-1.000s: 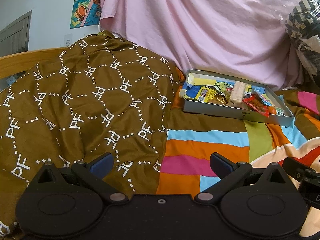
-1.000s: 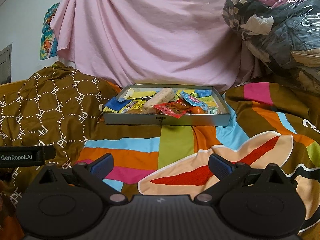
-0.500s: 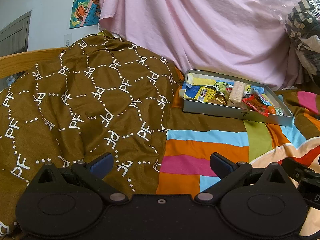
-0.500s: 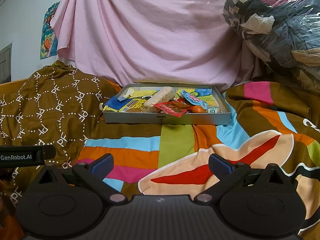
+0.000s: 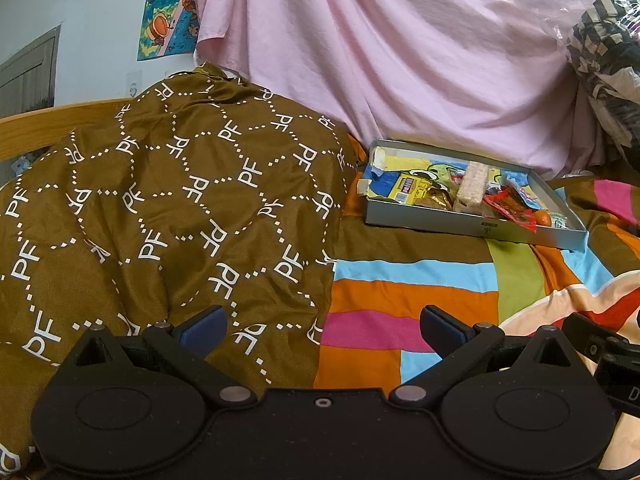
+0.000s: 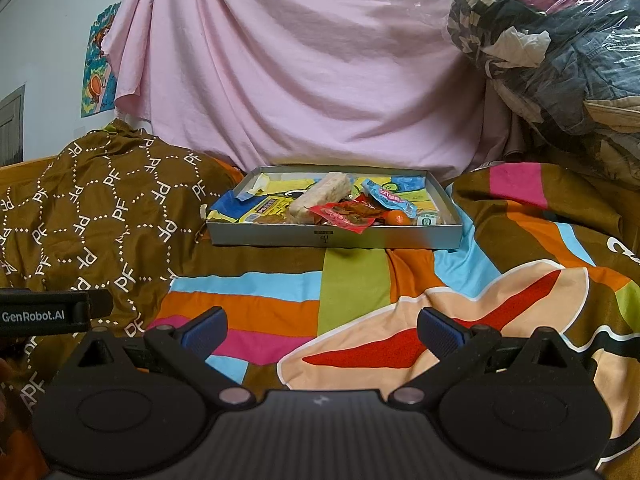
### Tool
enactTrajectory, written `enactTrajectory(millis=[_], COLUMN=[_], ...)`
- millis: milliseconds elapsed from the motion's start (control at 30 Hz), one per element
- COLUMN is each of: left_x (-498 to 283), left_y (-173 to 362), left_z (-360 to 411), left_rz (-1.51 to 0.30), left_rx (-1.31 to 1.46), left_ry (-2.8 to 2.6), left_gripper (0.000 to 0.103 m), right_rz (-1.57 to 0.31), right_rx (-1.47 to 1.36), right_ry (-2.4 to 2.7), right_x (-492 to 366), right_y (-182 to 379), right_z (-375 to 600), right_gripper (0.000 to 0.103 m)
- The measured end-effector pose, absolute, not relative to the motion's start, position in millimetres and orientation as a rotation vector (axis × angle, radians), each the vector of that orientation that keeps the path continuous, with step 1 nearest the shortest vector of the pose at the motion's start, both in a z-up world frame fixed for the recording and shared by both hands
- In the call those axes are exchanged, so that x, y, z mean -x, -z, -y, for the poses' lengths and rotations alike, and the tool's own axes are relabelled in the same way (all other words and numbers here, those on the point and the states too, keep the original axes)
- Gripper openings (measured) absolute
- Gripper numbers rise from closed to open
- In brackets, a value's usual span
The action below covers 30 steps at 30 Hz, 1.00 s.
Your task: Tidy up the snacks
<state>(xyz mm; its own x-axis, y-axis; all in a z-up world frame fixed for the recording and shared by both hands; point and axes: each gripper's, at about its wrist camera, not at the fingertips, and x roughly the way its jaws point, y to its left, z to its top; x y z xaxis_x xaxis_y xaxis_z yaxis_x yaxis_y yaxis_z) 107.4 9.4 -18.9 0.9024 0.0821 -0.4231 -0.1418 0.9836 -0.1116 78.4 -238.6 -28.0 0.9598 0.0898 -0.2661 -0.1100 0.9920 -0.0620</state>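
Observation:
A shallow grey tray sits on the striped bedspread, holding several snacks: a pale wrapped bar, a red packet, a blue packet, a yellow packet and a small orange sweet. The tray also shows in the left wrist view, to the right and far ahead. My left gripper is open and empty above the bedding. My right gripper is open and empty, well short of the tray.
A brown "PF" patterned blanket is heaped at the left. A pink sheet hangs behind the tray. A plastic-wrapped bundle of clothes sits at the right. The other gripper's body shows at the left edge.
Both grippers have drawn back very slightly from the tray; otherwise nothing has moved.

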Motion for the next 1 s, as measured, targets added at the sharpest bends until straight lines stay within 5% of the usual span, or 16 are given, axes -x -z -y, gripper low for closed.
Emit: enactTrajectory(millis=[1000], left_x=[-105.2], left_y=[16.9], left_z=[-8.9], left_rz=[-0.441], left_rx=[0.106], left_ry=[-0.164], left_gripper=[0.102], right_rz=[-0.273], right_rx=[0.081], right_ry=[-0.103], right_x=[-77.7], right_y=[30.7], right_z=[236.4], right_gripper=[0.103])
